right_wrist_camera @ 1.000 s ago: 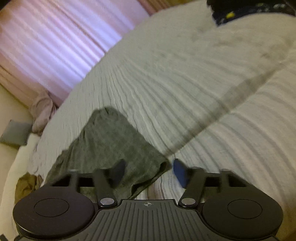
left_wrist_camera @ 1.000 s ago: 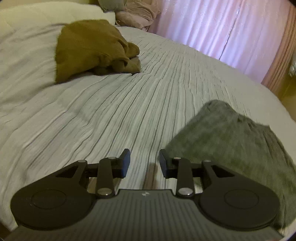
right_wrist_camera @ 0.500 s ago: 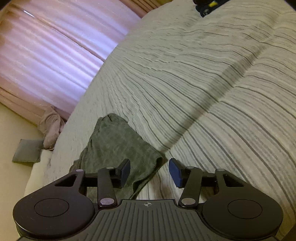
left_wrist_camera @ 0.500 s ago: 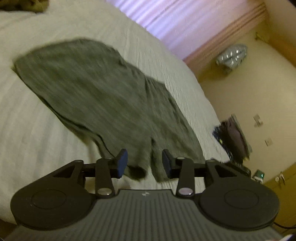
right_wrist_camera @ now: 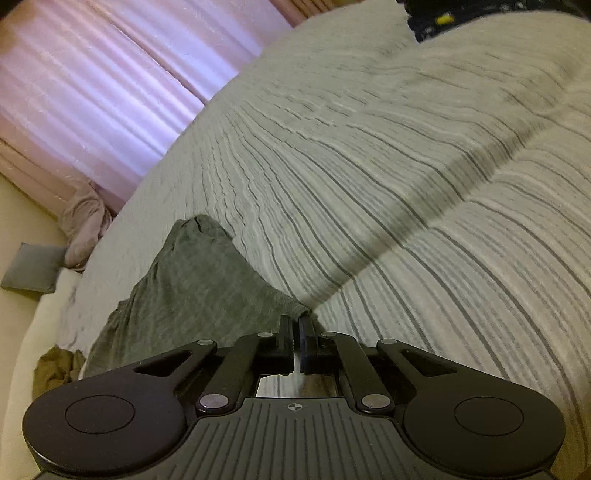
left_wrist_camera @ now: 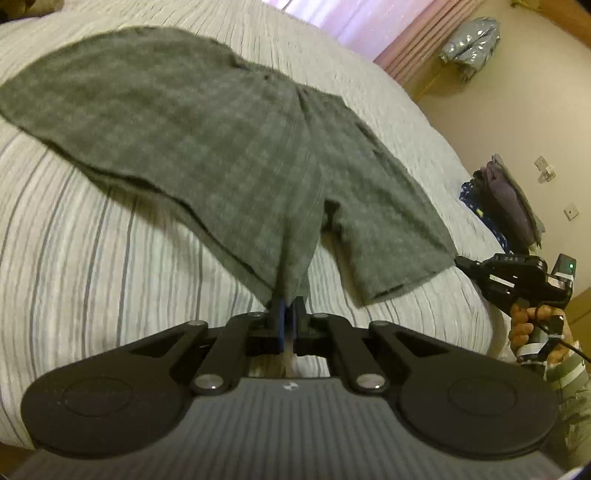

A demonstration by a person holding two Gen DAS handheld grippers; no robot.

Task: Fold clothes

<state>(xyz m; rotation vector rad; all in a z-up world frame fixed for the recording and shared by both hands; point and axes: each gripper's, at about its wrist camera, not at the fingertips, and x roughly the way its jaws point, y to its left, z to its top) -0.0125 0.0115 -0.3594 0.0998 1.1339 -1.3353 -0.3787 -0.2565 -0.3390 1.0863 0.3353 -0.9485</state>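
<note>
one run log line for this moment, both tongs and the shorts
left tongs: shut on grey shorts leg hem | right tongs: shut on shorts corner | shorts: flat on striped bed cover

Grey shorts (left_wrist_camera: 207, 129) lie spread flat on the striped bed (legs toward six o'clock), the left leg hem lifted and bunched at six o'clock.

The left tool (left_wrist_camera: 290, 308) is clamped on the near hem of grey shorts (left_wrist_camera: 207, 125), which lie spread across a striped bed (left_wrist_camera: 92, 258); the pinched cloth rises into a ridge. At the right edge a hand (left_wrist_camera: 535, 328) holds the right tool (left_wrist_camera: 461, 263) just beside the shorts' other leg. Pink curtains (left_wrist_camera: 362, 22) hang beyond.
</note>
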